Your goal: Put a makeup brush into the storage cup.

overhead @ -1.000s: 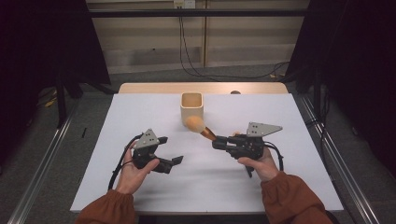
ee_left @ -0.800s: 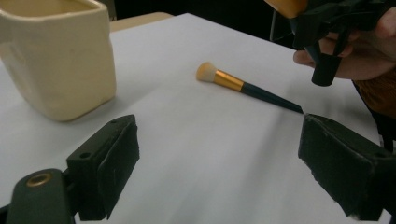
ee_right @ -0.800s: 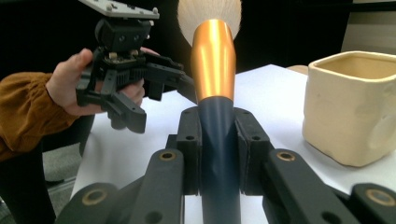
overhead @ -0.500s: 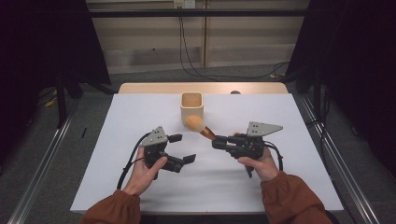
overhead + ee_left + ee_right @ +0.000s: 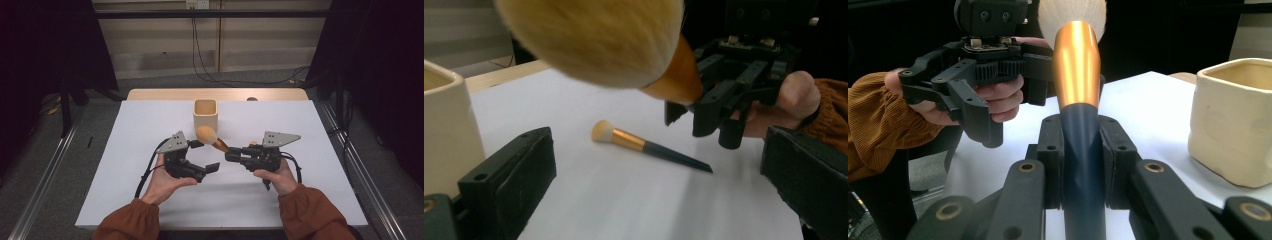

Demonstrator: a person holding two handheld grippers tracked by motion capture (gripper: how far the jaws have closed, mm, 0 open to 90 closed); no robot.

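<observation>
I see a white table, wooden strip along its far edge | cream square cup upright near the far middle | slim dark-handled brush, gold ferrule, lying flat on the tabletop | black cables hanging down the back wall | metal floor rail beside the table

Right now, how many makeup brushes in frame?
2. The big brush is clamped in the right gripper, raised beside the cream cup. A smaller brush lies flat on the table. More could be hidden inside the cup.
</observation>
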